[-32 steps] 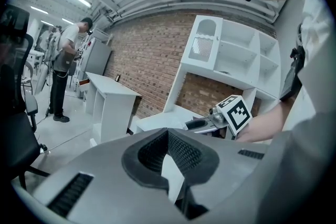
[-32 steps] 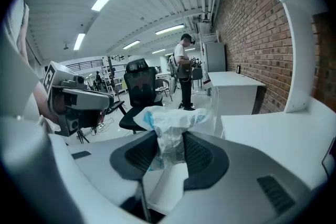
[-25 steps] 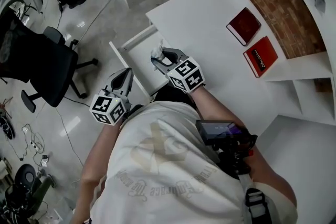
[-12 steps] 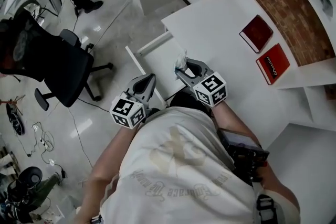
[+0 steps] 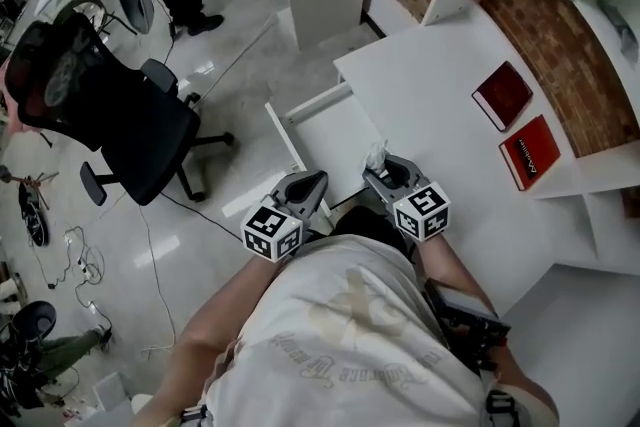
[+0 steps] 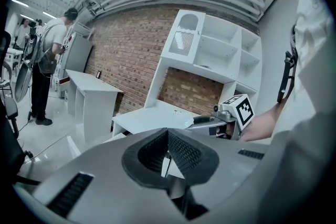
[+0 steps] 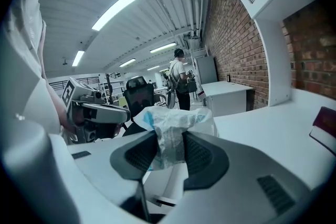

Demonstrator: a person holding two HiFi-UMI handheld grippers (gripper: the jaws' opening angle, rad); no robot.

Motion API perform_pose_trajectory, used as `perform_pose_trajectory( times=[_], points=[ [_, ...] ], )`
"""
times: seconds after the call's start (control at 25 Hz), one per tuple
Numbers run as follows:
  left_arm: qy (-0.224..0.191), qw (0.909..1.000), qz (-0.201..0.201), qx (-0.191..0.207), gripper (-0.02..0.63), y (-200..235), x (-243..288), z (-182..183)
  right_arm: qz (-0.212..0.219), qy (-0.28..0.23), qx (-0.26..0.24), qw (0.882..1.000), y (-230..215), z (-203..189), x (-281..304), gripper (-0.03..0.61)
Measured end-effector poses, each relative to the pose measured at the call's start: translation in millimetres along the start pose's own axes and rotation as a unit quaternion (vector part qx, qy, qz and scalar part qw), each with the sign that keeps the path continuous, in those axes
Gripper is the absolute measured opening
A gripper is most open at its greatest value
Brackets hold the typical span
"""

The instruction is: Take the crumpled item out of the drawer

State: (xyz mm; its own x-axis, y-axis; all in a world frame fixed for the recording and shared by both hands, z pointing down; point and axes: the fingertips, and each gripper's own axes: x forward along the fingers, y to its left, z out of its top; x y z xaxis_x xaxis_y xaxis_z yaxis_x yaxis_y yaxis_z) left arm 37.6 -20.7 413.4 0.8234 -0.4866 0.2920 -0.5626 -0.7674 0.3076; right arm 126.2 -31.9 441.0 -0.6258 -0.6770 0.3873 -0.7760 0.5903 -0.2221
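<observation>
Crumpled item (image 5: 376,155) coming out of the drawer (image 5: 322,127)
Right gripper (image 5: 383,171) is clenching it, pulling it back from over the drawer; left gripper (image 5: 309,183) is following alongside, jaws closed on nothing

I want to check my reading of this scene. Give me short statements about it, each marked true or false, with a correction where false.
1. The right gripper is shut on the crumpled white and blue item. True.
2. The left gripper grips a pen. False: its jaws are together, with nothing between them.
3. The white drawer stands open. True.
4. The dark red book lies inside the drawer. False: it lies on the white desk.
</observation>
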Motion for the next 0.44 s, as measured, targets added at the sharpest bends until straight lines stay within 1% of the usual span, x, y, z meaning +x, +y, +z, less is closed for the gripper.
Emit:
perform_pose_trajectory(
  times=[0.44],
  points=[
    [0.014,0.9999,-0.002,-0.009,0.02,1.1,-13.3,-13.4,-0.006,0.015,0.005,1.0,13.6,-12.7,-1.4,0.161]
  ],
)
